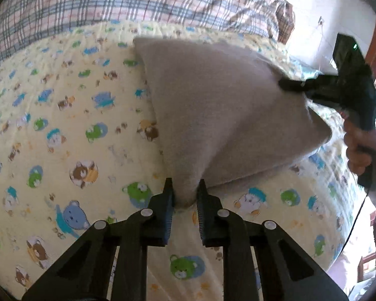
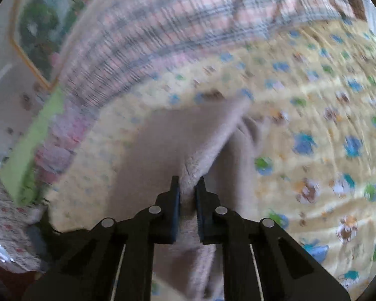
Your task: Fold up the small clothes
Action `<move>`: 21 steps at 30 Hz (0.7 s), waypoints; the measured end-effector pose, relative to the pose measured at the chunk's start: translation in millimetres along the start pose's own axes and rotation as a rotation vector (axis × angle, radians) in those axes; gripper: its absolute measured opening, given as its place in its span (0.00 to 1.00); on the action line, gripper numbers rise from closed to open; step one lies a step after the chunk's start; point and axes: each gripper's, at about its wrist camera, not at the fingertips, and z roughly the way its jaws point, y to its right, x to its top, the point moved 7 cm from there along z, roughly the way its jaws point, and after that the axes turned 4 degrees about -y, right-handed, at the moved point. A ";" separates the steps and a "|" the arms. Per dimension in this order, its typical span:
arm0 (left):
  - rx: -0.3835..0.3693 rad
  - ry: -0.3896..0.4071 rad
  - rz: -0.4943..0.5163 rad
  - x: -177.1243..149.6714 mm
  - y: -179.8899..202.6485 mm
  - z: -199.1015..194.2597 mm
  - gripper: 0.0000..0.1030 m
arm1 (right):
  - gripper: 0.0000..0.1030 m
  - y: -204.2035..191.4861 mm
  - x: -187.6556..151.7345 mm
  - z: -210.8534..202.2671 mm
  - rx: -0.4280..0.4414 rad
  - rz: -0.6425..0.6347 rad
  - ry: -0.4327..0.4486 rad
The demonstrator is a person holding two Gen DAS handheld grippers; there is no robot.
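Observation:
A small beige garment [image 1: 225, 110] is held up over a yellow bear-print quilt [image 1: 62, 115]. My left gripper [image 1: 185, 188] is shut on its near corner. My right gripper [image 1: 290, 85] shows in the left wrist view at the right, pinching the garment's far edge. In the right wrist view, which is blurred, my right gripper [image 2: 188, 185] is shut on a bunched fold of the beige garment [image 2: 188, 135], which hangs forward and below it.
A plaid blanket [image 1: 127, 0] lies along the far side of the quilt, also in the right wrist view [image 2: 163, 25]. A green-edged board [image 2: 32, 140] and a framed picture [image 2: 37, 30] are at the left. A hand [image 1: 358, 148] holds the right gripper.

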 end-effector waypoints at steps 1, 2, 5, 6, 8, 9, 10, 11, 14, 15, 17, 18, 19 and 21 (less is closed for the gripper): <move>-0.001 -0.013 -0.001 -2.8 0.4 1.8 0.16 | 0.12 7.3 -6.1 9.5 -0.025 0.003 -0.020; -0.001 -0.029 0.004 -5.6 1.2 2.8 0.16 | 0.12 13.6 -12.2 18.4 -0.038 0.008 -0.034; -0.022 -0.088 0.004 -13.1 0.0 3.3 0.22 | 0.14 25.8 -16.0 23.5 -0.015 0.050 -0.004; -0.037 -0.096 0.000 -13.9 -0.9 0.3 0.26 | 0.18 27.2 -14.1 21.4 -0.005 0.063 0.005; -0.053 -0.070 -0.023 -7.3 -6.3 -14.6 0.53 | 0.25 26.7 -12.0 15.0 -0.010 0.074 0.013; -0.054 -0.052 -0.029 -3.2 -8.1 -20.8 0.57 | 0.27 24.9 -10.3 11.1 -0.027 0.065 0.021; -0.060 -0.028 -0.037 3.7 -10.1 -28.2 0.60 | 0.31 22.6 -9.0 6.4 -0.045 0.053 0.030; -0.075 -0.009 -0.050 12.6 -12.4 -35.3 0.67 | 0.40 21.0 -7.4 1.7 -0.061 0.045 0.041; -0.141 0.015 -0.105 41.4 -18.1 -41.4 0.80 | 0.66 21.6 -0.2 -10.4 -0.073 0.058 0.080; -0.156 0.015 -0.118 49.8 -18.8 -40.0 0.80 | 0.67 21.5 2.0 -10.2 -0.065 0.063 0.086; -0.176 -0.011 -0.145 67.4 -22.0 -29.1 0.80 | 0.67 23.3 7.1 -6.9 -0.046 0.076 0.081; -0.189 -0.022 -0.154 74.0 -22.0 -23.1 0.80 | 0.67 24.0 8.4 -3.6 -0.042 0.081 0.076; -0.198 -0.035 -0.168 78.4 -22.6 -16.5 0.80 | 0.68 24.4 9.9 0.1 -0.037 0.085 0.069; -0.244 -0.069 -0.207 90.0 -23.3 -1.2 0.80 | 0.68 26.0 12.7 10.2 -0.018 0.094 0.050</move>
